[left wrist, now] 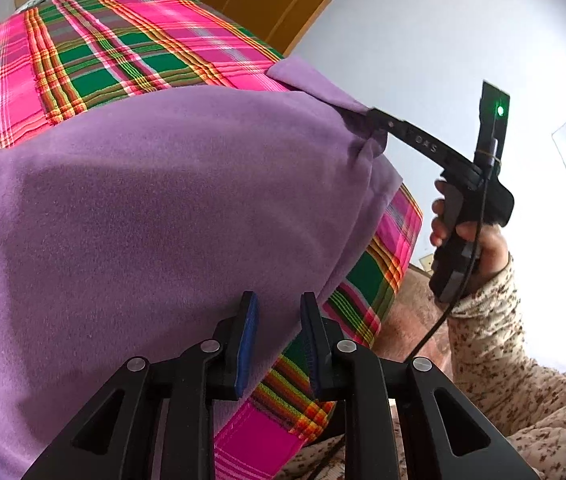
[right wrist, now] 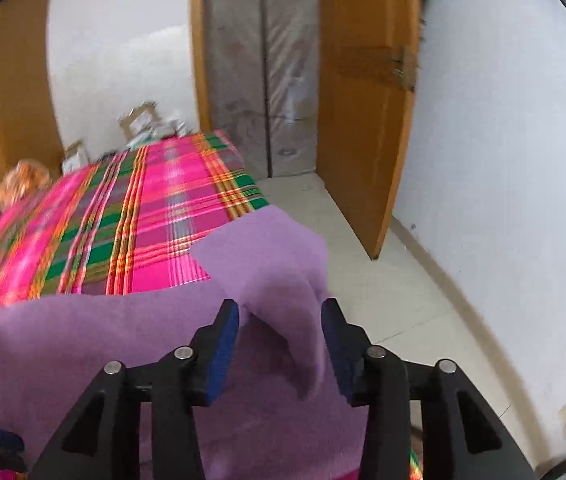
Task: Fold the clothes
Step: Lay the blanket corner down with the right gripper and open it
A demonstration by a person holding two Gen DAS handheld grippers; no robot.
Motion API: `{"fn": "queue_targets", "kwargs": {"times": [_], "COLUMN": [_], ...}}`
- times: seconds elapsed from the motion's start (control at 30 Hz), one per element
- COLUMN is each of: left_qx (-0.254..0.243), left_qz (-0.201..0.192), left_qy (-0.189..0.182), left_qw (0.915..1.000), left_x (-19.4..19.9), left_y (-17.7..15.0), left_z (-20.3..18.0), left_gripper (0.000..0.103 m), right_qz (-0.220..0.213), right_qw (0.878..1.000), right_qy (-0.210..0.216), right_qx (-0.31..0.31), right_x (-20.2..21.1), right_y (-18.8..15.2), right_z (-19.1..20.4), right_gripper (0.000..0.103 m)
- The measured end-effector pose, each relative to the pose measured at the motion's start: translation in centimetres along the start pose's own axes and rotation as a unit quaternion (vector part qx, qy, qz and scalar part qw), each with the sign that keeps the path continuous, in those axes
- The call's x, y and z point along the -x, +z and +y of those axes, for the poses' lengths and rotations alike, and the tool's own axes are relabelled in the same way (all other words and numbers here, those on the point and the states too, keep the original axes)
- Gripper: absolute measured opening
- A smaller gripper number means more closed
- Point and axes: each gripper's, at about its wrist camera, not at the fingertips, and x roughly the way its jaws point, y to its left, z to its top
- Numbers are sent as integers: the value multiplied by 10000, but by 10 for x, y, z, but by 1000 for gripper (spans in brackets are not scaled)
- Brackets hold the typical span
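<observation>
A purple fleece garment [left wrist: 155, 208] lies spread over a bed covered with a pink and green plaid sheet [left wrist: 95, 56]. My left gripper [left wrist: 279, 312] hovers at the garment's near edge. Its blue pads [left wrist: 247, 340] stand a little apart, and nothing is pressed between them. My right gripper [right wrist: 281, 320] is open over the garment's right corner. A raised flap of purple cloth [right wrist: 283, 280] stands loosely between its jaws without touching the pads. In the left wrist view the right gripper [left wrist: 377, 122] reaches the bunched corner, and a hand [left wrist: 479, 240] holds its handle.
The bed's right edge drops to a pale tiled floor [right wrist: 363, 240] beside a white wall [right wrist: 503, 160]. An open wooden door [right wrist: 367, 120] stands beyond the bed's far corner. Boxes [right wrist: 143, 120] sit behind the bed. A floral sleeve [left wrist: 495, 340] lies at the right.
</observation>
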Motion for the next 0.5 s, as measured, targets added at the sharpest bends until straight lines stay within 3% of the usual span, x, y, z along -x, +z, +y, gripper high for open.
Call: {"fn": "queue_targets", "kwargs": {"times": [0.2, 0.27, 0.33, 0.5], "left_qx": [24, 39, 42, 45], "left_qz": [-5, -6, -8, -11], "left_qy": [-8, -19, -15, 5], "left_qw": [10000, 10000, 10000, 10000], "left_x": [0, 1, 2, 2], "left_y": [2, 1, 1, 3], "left_z": [1, 2, 3, 3], "left_gripper": [23, 23, 23, 23], "right_qz": [445, 382, 319, 181], "right_qw": [9964, 9981, 9988, 9951], "right_qy": [-280, -324, -367, -167], "right_qx": [665, 366, 67, -956], "right_x": [-28, -29, -29, -23], "right_y": [2, 4, 6, 4], "right_z": [19, 9, -2, -41], "right_gripper": [44, 43, 25, 19]}}
